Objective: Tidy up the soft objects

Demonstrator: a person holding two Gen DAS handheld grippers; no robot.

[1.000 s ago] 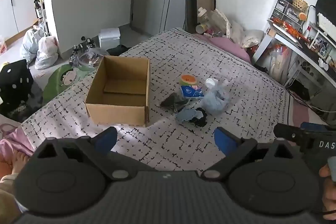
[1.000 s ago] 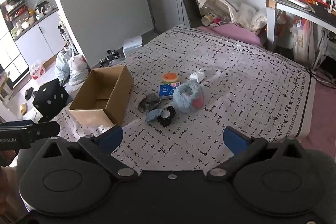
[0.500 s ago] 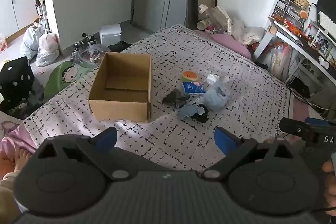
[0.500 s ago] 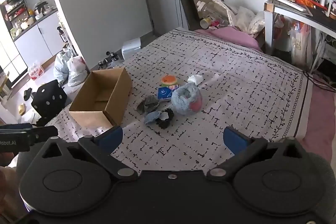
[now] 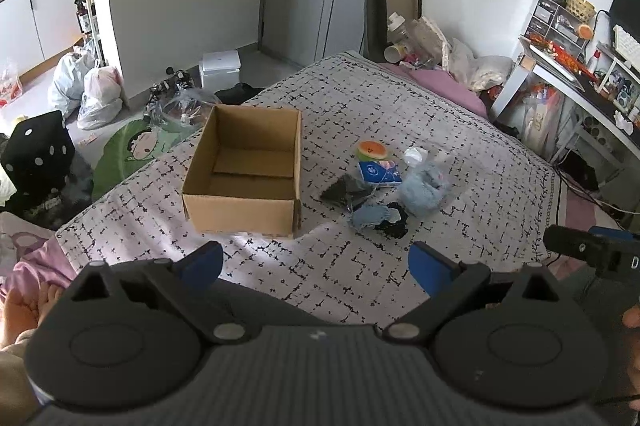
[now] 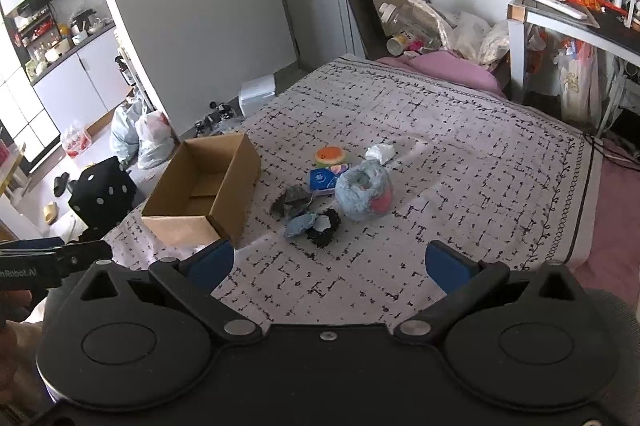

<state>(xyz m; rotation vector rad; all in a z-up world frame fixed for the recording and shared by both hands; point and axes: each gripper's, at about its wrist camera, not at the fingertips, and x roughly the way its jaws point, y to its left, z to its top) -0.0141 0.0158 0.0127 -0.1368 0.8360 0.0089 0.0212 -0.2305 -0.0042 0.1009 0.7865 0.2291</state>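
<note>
An open, empty cardboard box [image 5: 244,178] [image 6: 204,190] stands on the patterned bed [image 5: 400,106]. To its right lies a pile of soft things: a fluffy light-blue plush [image 5: 424,188] [image 6: 362,192], an orange round toy [image 5: 373,149] [image 6: 330,155], a blue packet [image 5: 379,172], a dark grey cloth [image 5: 344,190], a blue-grey cloth [image 5: 370,215] and a black piece [image 5: 396,224]. My left gripper [image 5: 316,264] is open and empty above the bed's near edge. My right gripper [image 6: 328,260] is open and empty, also well short of the pile.
A black dotted cushion [image 5: 38,154], plastic bags [image 5: 96,94] and a white box [image 5: 220,68] lie on the floor to the left. A cluttered desk [image 5: 580,74] stands at the right. Pillows and bottles [image 5: 420,42] sit at the bed's far end.
Both grippers have risen and drawn back a little, so the box and pile sit smaller and farther off. Both stay open. Nothing on the bed has moved.
</note>
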